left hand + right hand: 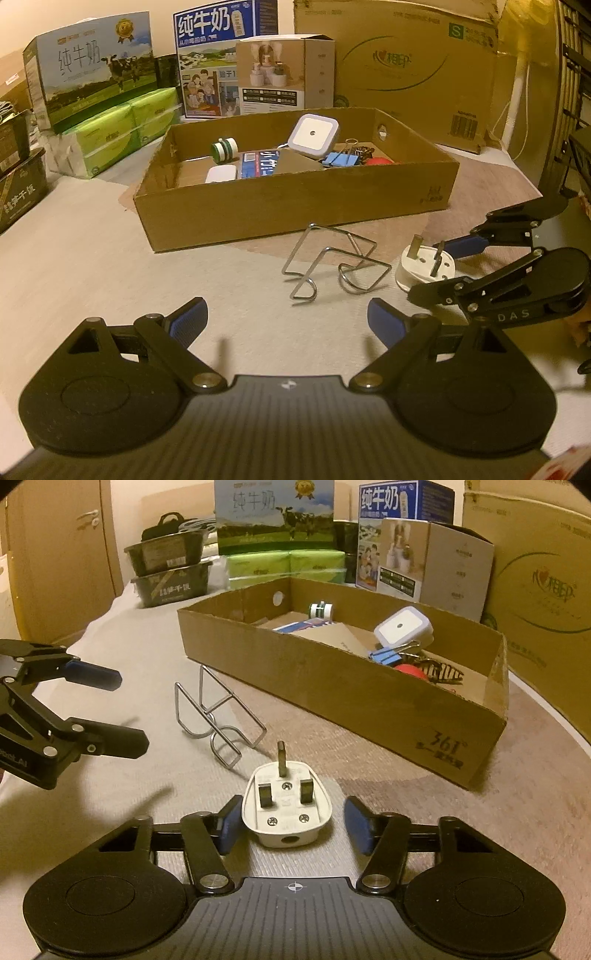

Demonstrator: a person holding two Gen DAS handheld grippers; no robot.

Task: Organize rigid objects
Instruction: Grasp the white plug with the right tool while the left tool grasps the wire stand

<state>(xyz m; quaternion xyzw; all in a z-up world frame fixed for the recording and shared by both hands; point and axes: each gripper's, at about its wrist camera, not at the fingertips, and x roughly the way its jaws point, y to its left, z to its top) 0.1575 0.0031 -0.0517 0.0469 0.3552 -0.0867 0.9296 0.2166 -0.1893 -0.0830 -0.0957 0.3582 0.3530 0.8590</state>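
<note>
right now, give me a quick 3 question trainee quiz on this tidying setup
1. True or false: the white plug lies with its pins up, between the right hand-held gripper pads.
2. Which lies outside the cardboard box? A) blue binder clip B) wire rack C) square night light
3. What does the left hand-held gripper hold?

Key: 1 true; 2 B; 3 nothing, its pads stand wide apart with only the table cover between them.
</note>
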